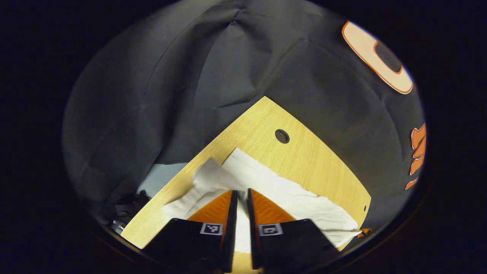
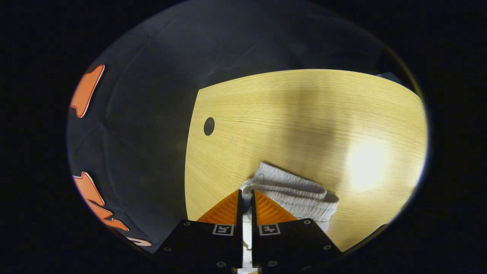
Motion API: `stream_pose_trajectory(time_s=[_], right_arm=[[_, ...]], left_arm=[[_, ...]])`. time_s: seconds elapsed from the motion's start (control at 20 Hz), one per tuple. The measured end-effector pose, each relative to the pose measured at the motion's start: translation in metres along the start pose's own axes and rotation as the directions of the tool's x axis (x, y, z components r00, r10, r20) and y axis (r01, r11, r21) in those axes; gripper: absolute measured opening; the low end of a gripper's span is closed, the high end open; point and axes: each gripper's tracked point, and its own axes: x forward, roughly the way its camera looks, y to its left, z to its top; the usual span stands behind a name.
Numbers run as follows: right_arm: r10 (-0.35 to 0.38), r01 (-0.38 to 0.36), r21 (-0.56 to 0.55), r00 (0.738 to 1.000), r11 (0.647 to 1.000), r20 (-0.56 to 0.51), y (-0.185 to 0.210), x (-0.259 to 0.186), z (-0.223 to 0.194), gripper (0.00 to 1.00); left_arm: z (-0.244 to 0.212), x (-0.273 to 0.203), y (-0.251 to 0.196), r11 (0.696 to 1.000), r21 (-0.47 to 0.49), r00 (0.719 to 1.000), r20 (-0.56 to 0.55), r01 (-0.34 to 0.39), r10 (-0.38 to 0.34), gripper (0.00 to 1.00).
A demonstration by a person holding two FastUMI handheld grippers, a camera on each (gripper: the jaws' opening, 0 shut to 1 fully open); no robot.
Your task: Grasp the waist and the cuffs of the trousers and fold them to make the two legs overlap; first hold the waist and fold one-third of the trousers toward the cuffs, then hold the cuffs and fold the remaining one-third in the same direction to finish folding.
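White trousers lie on a light wooden table. In the left gripper view the cuff end of the trousers [image 1: 277, 190] spreads past my fingers, with two leg ends [image 1: 209, 177] fanning out. My left gripper [image 1: 242, 196] is shut on that white cloth, which runs between the fingers. In the right gripper view the gathered elastic waist [image 2: 293, 192] bunches just ahead of my fingers. My right gripper [image 2: 246, 196] is shut on the waist edge, with white cloth showing in the narrow gap.
The wooden table [image 2: 304, 114] has a round cable hole [image 2: 209, 126] near its edge, also seen as a hole [image 1: 282, 136] in the left gripper view. Black booth cloth [image 1: 228, 68] hangs close behind the table's edges. A bright light glare [image 2: 367, 161] lies on the tabletop.
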Motion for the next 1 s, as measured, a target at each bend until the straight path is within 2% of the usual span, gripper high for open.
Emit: stream_pose_trajectory(time_s=[0.05,0.1,0.15,0.2,0.25,0.3,0.4,0.6,0.75,0.85,0.9,0.95,1.0], right_arm=[[0.01,-0.01,-0.001,1.0,1.0,0.012,0.003,-0.003,0.001,0.11],[0.038,-0.037,-0.008,0.999,0.999,0.028,0.011,0.003,0.004,0.22],[0.065,-0.064,-0.02,0.997,0.998,0.038,0.017,-0.001,0.007,0.16],[0.079,-0.078,-0.03,0.996,0.997,0.047,0.02,-0.003,0.011,0.38],[0.083,-0.08,-0.043,0.995,0.996,0.054,0.021,-0.008,0.015,0.34],[0.082,-0.078,-0.06,0.995,0.995,0.055,0.019,-0.016,0.014,0.55],[0.068,-0.062,-0.102,0.996,0.993,0.056,0.011,-0.032,0.015,0.65],[0.017,0.0,-0.2,0.997,0.98,0.081,-0.019,-0.057,0.024,0.82],[-0.019,0.039,-0.244,0.996,0.969,0.081,-0.047,-0.065,0.025,0.87],[-0.019,0.033,-0.234,0.998,0.972,0.06,-0.059,-0.066,0.017,0.87],[-0.018,0.029,-0.227,0.999,0.973,0.05,-0.066,-0.065,0.012,0.87],[-0.025,0.033,-0.224,0.999,0.974,0.038,-0.074,-0.065,0.007,0.87],[-0.025,0.031,-0.225,0.999,0.974,0.03,-0.08,-0.064,0.003,0.87]], left_arm=[[0.008,0.004,-0.004,1.0,0.002,1.0,0.022,0.006,-0.006,0.24],[0.012,0.006,-0.011,1.0,0.002,0.999,0.046,0.025,-0.025,0.37],[0.018,0.004,-0.018,0.999,0.003,0.997,0.069,0.044,-0.044,0.51],[0.022,-0.001,-0.021,0.998,0.005,0.994,0.094,0.057,-0.058,0.65],[0.022,-0.003,-0.024,0.998,0.012,0.993,0.099,0.056,-0.057,0.73],[0.018,-0.004,-0.027,0.999,0.022,0.995,0.089,0.049,-0.051,0.82],[0.015,-0.005,-0.03,0.997,0.052,0.994,0.087,0.057,-0.061,1.0],[0.01,-0.019,-0.048,0.984,0.169,0.992,0.109,0.051,-0.07,1.0],[-0.005,-0.028,-0.061,0.972,0.219,0.988,0.108,0.083,-0.109,0.99],[-0.016,-0.041,-0.074,0.967,0.227,0.984,0.105,0.118,-0.145,0.96],[-0.02,-0.045,-0.079,0.964,0.234,0.982,0.107,0.126,-0.154,0.99],[-0.023,-0.049,-0.083,0.961,0.246,0.981,0.112,0.128,-0.16,0.96],[-0.028,-0.054,-0.087,0.956,0.264,0.979,0.118,0.131,-0.167,0.99]])
